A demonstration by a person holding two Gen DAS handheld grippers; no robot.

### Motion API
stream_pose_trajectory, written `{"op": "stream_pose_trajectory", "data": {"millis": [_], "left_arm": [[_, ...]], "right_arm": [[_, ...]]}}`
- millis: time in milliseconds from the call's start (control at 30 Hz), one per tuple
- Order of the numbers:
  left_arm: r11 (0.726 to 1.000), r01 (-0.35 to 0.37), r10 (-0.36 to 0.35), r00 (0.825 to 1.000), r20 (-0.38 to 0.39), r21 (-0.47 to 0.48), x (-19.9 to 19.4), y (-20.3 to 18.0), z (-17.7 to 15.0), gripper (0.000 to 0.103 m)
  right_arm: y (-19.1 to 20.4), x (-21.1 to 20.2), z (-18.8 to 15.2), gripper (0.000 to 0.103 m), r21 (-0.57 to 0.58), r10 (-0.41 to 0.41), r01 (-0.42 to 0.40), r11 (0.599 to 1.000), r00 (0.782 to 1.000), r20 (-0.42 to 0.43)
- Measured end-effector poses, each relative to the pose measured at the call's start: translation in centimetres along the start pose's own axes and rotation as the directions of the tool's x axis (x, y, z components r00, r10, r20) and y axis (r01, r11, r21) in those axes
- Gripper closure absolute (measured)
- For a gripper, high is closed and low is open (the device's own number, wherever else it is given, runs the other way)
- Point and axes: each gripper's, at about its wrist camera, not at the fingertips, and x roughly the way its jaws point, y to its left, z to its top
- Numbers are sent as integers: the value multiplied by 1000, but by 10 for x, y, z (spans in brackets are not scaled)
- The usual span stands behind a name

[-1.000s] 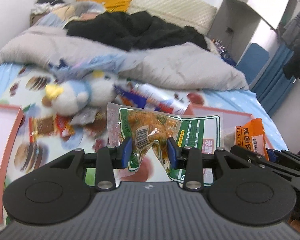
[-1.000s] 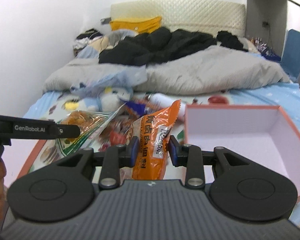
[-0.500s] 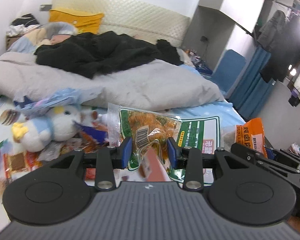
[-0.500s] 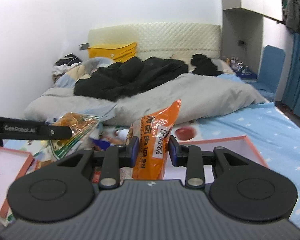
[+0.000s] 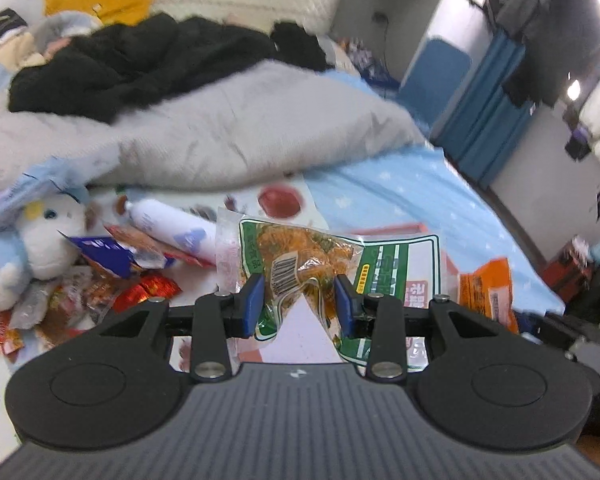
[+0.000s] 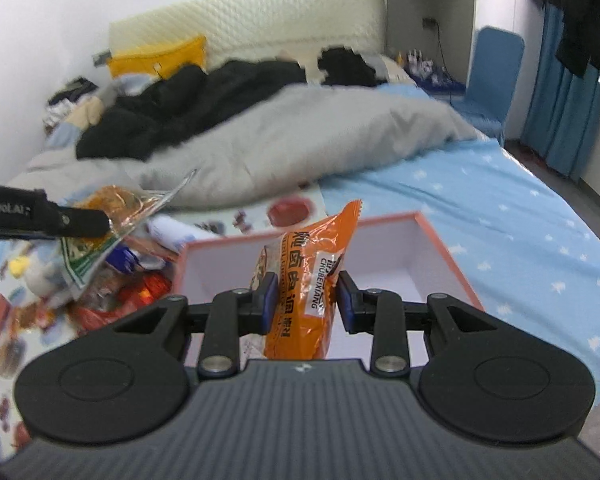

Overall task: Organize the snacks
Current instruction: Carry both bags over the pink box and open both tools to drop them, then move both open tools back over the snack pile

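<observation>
- The left gripper (image 5: 299, 300) has its blue pads clamped on a clear-and-green snack packet (image 5: 300, 256), orange pickled strands showing through the film beside a barcode.
- The packet hangs crumpled between the pads, held up off the bed, with its green-bordered flap spread out to the right.
- The right gripper (image 6: 307, 300) is clamped on an orange snack pouch (image 6: 308, 272) that stands upright between its pads, its top corner poking up above them.
- That pouch is held over the open pink box with the salmon rim (image 6: 440, 240), which sits on the blue star-print sheet (image 6: 500, 208).
- From the right wrist view, the left gripper's black finger reaches in from the left edge, its packet just left of the box.
- A heap of loose snack wrappers (image 5: 140, 264) lies on the bed to the left, beside a white plush toy (image 5: 28, 240) and a white tube (image 5: 172, 224).
- A grey duvet (image 5: 240, 132) is bunched up behind, with black clothing on top.
</observation>
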Motion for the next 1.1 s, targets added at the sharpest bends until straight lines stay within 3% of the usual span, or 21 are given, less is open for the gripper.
{"op": "stream_pose_trajectory", "data": {"millis": [167, 500, 567, 633, 733, 867, 1100], "left_arm": [[999, 20, -24, 995, -95, -39, 40, 2, -3, 60], [1000, 0, -1, 987, -158, -7, 74, -3, -13, 60], [1000, 9, -10, 987, -158, -3, 75, -4, -14, 58], [1000, 0, 0, 988, -154, 1, 76, -4, -14, 49], [1000, 1, -1, 988, -156, 4, 75, -2, -15, 47], [1000, 12, -11, 991, -131, 2, 62, 0, -14, 41], [999, 0, 2, 999, -42, 34, 26, -4, -9, 40]], "right_arm": [[1, 21, -13, 68, 2, -10, 10, 1000, 999, -41], [-14, 47, -40, 69, 51, 1, 6, 999, 992, -129], [-16, 49, -42, 69, 56, 6, 2, 998, 991, -137], [-17, 50, -44, 67, 58, 9, 0, 998, 990, -142], [-20, 52, -45, 67, 81, 13, -1, 997, 989, -147], [-20, 47, -44, 49, 97, 27, -15, 995, 991, -128], [-17, 25, -36, 49, 117, 44, -36, 993, 997, -67]]}}
